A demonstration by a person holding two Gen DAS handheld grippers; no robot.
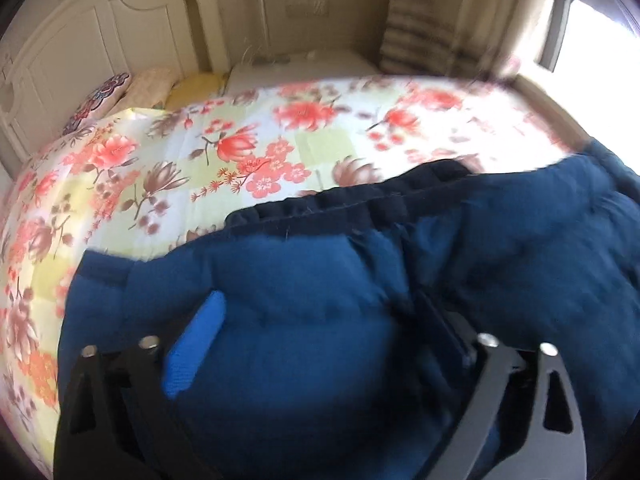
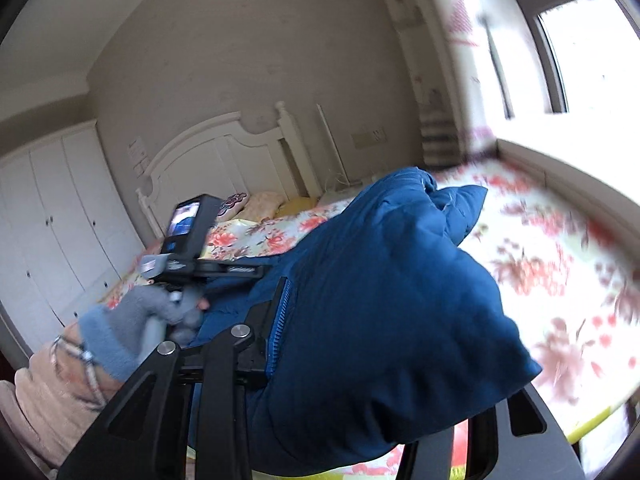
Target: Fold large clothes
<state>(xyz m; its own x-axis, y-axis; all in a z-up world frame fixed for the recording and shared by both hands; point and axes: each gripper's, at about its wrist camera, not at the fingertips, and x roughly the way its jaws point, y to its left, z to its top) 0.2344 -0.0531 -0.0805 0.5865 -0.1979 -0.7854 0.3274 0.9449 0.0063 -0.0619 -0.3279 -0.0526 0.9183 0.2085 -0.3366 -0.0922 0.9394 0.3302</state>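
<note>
A large dark blue padded jacket [image 1: 500, 256] lies on the floral bedspread [image 1: 240, 152], its darker hem band towards the far side. My left gripper [image 1: 316, 332] is low over it with jaws wide apart; one blue finger pad [image 1: 196, 348] shows and jacket cloth bulges between the fingers. In the right wrist view a thick fold of the jacket [image 2: 384, 304] is lifted off the bed and fills the space between the fingers of my right gripper [image 2: 360, 360], which grips it. The left gripper's body [image 2: 200, 256] and gloved hand show to the left.
The bed has a white headboard [image 2: 224, 152] with pillows [image 1: 120, 96] against it. White wardrobe doors [image 2: 52, 216] line the left wall. A window sill [image 2: 568, 152] and striped curtain [image 1: 424, 36] run along the bed's far side.
</note>
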